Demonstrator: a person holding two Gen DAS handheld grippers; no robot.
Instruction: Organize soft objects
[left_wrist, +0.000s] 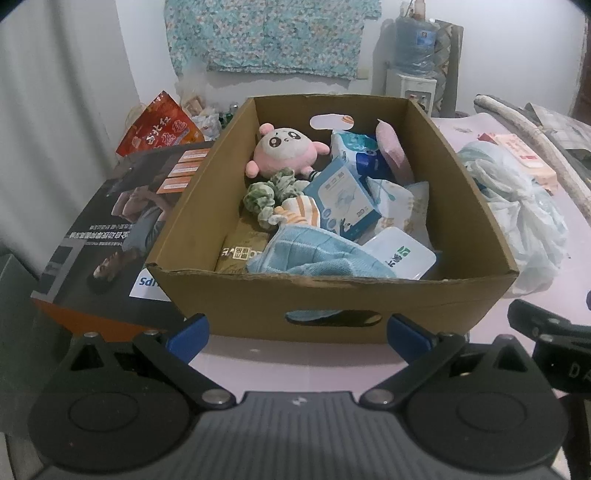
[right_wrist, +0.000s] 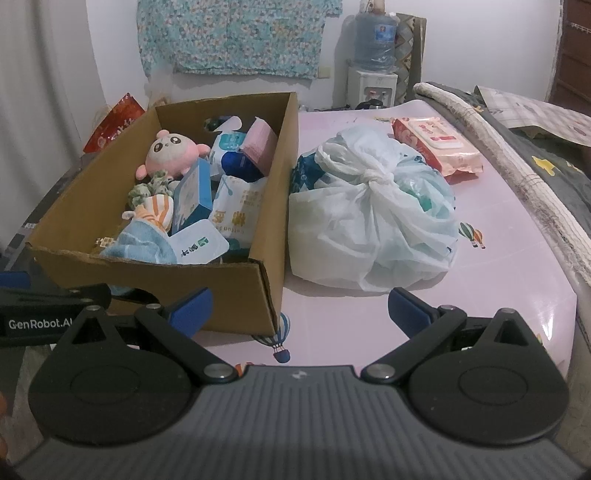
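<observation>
Resting on a pink tabletop, a cardboard box holds the soft things: a pink plush at the back, a green scrunchie in front of it, a striped cloth, and a blue towel against the near wall, among packets. Just right of the box lies a knotted plastic bag, with a wipes pack behind it. Both the left tool and the right tool are released, fingers spread wide, grasping nothing, short of the box.
</observation>
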